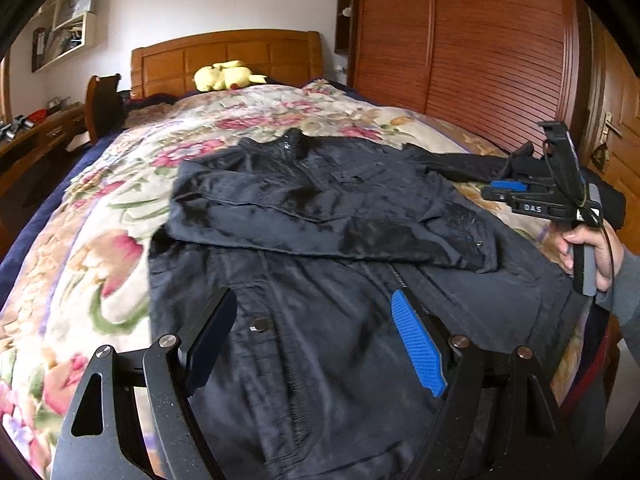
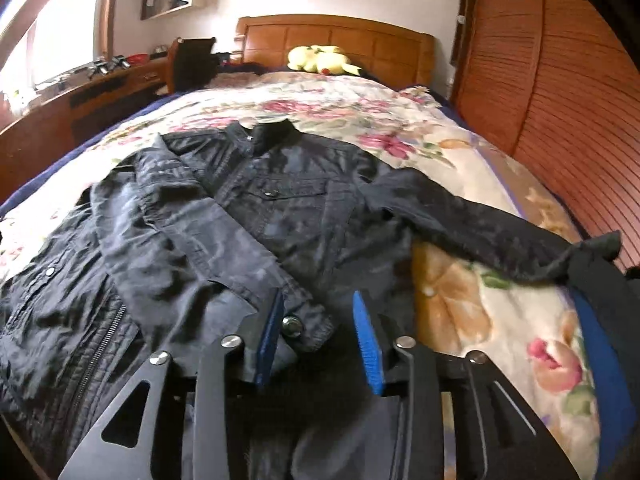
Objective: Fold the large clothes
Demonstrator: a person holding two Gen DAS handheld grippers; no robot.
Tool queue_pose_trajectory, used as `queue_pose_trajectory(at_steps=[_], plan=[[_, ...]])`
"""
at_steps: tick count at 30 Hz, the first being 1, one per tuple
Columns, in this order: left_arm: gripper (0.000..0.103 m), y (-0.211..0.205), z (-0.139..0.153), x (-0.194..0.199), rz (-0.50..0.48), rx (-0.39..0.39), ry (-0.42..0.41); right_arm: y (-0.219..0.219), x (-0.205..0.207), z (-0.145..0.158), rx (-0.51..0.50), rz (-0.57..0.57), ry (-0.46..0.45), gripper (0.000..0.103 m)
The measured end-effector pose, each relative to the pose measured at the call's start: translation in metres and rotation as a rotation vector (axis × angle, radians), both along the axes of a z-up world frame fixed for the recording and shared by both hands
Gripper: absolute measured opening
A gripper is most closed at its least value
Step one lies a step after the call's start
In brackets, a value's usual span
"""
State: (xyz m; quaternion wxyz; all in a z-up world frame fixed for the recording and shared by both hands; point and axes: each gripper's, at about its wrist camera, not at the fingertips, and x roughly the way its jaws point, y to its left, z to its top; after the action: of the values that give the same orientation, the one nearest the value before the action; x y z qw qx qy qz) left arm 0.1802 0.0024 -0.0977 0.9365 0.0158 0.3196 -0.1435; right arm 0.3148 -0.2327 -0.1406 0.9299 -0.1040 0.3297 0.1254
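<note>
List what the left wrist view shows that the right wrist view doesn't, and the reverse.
Left wrist only: the right gripper seen from outside, with the hand on its grip, and a door handle at far right.

Right wrist only: a bright window above the desk at left, and the jacket's outstretched sleeve in full, running to the bed's right edge.

Both: the dark jacket spread on the floral bedspread, one sleeve folded across its front, the yellow plush toy by the headboard, the wooden wardrobe.
</note>
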Motion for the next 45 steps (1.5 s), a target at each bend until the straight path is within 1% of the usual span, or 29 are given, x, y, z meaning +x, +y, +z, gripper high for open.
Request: queue_pose_trajectory(at_steps=[5, 7, 8, 10, 13, 15, 16, 17, 21, 25, 27, 29, 35, 36, 41, 45], plan=[[0.081, -0.018, 0.005, 0.006, -0.035, 0.007, -0.005, 0.003, 0.016, -0.017, 0.002, 0.048, 0.029, 0.04], [0.081, -0.024, 0.006, 0.011, -0.042, 0.019, -0.009, 0.004, 0.023, -0.025, 0.008, 0.081, 0.072, 0.04], [0.081, -0.028, 0.007, 0.015, -0.047, 0.027, -0.007, 0.007, 0.028, -0.03, -0.008, 0.094, 0.09, 0.04], [0.081, -0.033, 0.007, 0.02, -0.052, 0.042, -0.007, 0.01, 0.034, -0.04, -0.038, 0.109, 0.113, 0.04], [0.081, -0.042, 0.004, 0.03, -0.057, 0.076, -0.003, 0.009, 0.043, -0.054, -0.041, 0.119, 0.154, 0.04], [0.081, -0.048, 0.001, 0.037, -0.066, 0.084, 0.006, 0.006, 0.047, -0.062, -0.021, 0.114, 0.159, 0.042], [0.081, -0.051, -0.002, 0.041, -0.069, 0.094, 0.011, 0.004, 0.048, -0.064, -0.017, 0.105, 0.141, 0.043], [0.081, -0.054, -0.004, 0.046, -0.07, 0.1, 0.014, 0.003, 0.05, -0.065, -0.014, 0.105, 0.144, 0.044], [0.081, -0.061, -0.013, 0.062, -0.078, 0.086, 0.028, -0.003, 0.051, -0.069, 0.007, 0.1, 0.138, 0.046], [0.081, -0.068, -0.024, 0.076, -0.079, 0.1, 0.026, -0.002, 0.052, -0.071, 0.019, 0.094, 0.143, 0.049], [0.081, -0.07, -0.029, 0.08, -0.085, 0.087, 0.034, -0.002, 0.052, -0.071, 0.021, 0.089, 0.147, 0.051], [0.081, -0.072, -0.033, 0.083, -0.088, 0.075, 0.031, -0.004, 0.051, -0.07, 0.026, 0.085, 0.153, 0.052], [0.081, -0.075, -0.04, 0.078, -0.097, 0.079, 0.0, -0.005, 0.052, -0.063, 0.031, 0.084, 0.17, 0.052], [0.081, -0.075, -0.041, 0.078, -0.098, 0.077, -0.003, -0.007, 0.052, -0.058, 0.029, 0.083, 0.17, 0.052], [0.081, -0.074, -0.048, 0.077, -0.106, 0.068, 0.004, -0.036, 0.053, -0.025, 0.001, 0.022, 0.093, 0.052], [0.081, -0.072, -0.05, 0.077, -0.104, 0.051, 0.005, -0.075, 0.071, 0.002, -0.035, -0.084, 0.062, 0.052]])
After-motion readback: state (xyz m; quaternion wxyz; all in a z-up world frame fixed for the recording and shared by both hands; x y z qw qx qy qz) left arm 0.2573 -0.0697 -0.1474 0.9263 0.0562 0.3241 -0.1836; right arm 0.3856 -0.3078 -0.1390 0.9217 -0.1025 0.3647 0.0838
